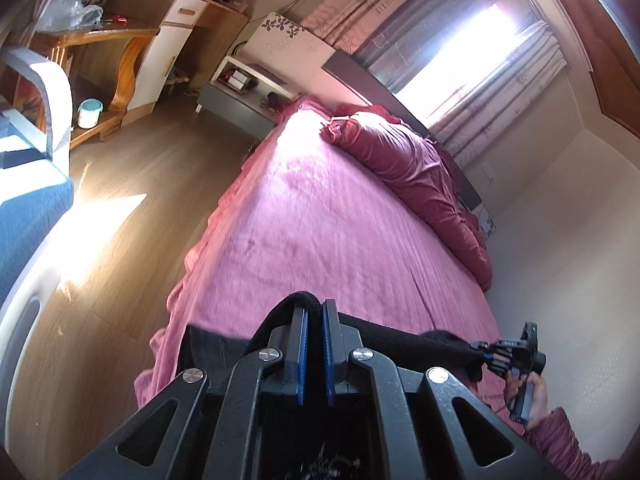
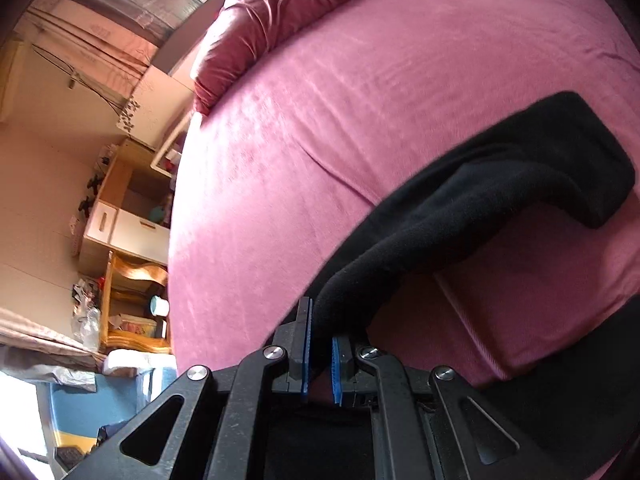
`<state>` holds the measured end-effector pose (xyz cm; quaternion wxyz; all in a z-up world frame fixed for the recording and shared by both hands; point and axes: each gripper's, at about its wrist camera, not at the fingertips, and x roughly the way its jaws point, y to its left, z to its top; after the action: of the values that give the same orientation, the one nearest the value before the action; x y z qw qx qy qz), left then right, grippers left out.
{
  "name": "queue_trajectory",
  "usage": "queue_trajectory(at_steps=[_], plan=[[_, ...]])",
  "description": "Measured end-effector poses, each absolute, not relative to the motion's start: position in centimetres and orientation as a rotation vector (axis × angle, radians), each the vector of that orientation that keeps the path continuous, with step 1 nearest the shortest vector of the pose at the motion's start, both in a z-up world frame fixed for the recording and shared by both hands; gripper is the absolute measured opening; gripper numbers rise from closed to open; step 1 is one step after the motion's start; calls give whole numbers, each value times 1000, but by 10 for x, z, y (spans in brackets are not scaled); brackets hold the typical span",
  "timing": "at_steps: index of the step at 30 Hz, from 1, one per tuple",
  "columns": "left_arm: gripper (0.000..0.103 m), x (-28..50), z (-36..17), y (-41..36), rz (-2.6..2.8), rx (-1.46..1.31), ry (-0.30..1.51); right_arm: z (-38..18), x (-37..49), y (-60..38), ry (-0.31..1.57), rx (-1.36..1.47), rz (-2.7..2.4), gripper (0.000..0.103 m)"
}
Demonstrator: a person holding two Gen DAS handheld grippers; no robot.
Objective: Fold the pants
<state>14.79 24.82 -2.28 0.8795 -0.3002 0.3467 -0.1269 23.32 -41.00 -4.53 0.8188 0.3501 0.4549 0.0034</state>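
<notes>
Black pants hang stretched between both grippers above the near end of a pink bed. In the left wrist view my left gripper is shut on one end of the pants, with black cloth bunched over its blue pads. Off to the right, a hand holds my right gripper, which pinches the other end. In the right wrist view my right gripper is shut on a fold of the pants. From there the cloth arcs up and right, and its far end rests on the bedspread.
A dark red quilt is heaped along the far right side of the bed. Wooden floor runs along the left, with a nightstand and a wooden desk beyond. A blue seat stands at the left. A pale wall borders the right.
</notes>
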Motion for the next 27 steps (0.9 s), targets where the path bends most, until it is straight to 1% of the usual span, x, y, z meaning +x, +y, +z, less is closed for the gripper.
queue_trajectory(at_steps=[2,5,8,14,18,25,27], plan=[[6,180,-6,248,-239,-619,694,-22,226,-409,862,748,44,8],[6,210,11,246,-203,-601,653,-5,198,-404,768,721,117,8],[6,214,8,247,-186,-597,654,-17,160,-399,773,704,171,8],[7,167,-47,262,-153,-645,749,-96,84,-391,940,727,167,8],[7,124,-90,275,-108,-720,834,-135,57,-389,1023,775,141,8],[8,61,-152,288,-39,-889,949,-160,46,-383,1088,733,101,8],[14,51,-160,291,-25,-944,960,-165,48,-383,1105,721,90,8]])
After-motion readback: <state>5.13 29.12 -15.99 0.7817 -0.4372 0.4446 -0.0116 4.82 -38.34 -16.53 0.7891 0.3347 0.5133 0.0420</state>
